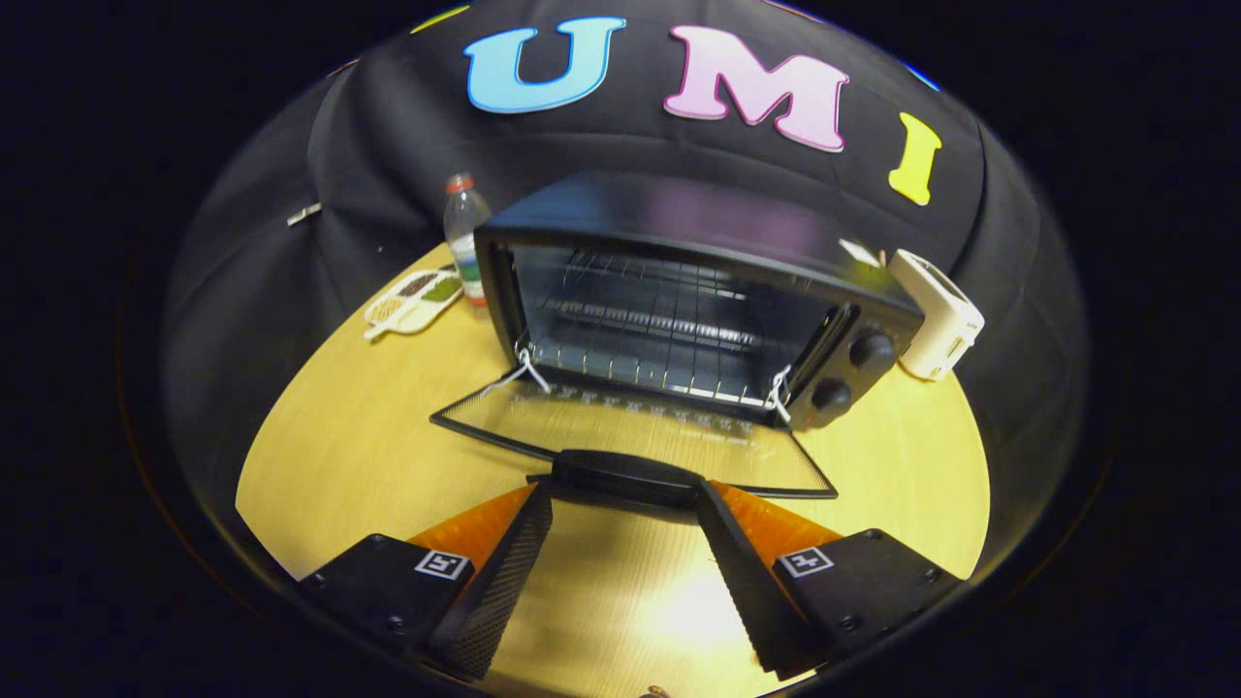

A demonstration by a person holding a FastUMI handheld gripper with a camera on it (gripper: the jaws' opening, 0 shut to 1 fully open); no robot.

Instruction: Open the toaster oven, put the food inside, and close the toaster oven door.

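We are seeing the toaster oven (pixel 679 291) standing open, its door (pixel 630 436) lying flat and its handle (pixel 625 475) partly hiding behind our fingertips (pixel 533 504); the gripper (pixel 625 499) is spreading wide around that handle, not touching.

Door handle (pixel 625 477) ends behind the tool's (pixel 625 504) fingertips; contact unclear.

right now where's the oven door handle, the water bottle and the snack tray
oven door handle (pixel 625 475), gripper view, middle of the black bar between the fingertips
water bottle (pixel 464 233), gripper view, clear body left of the oven
snack tray (pixel 415 301), gripper view, white rim beside the bottle
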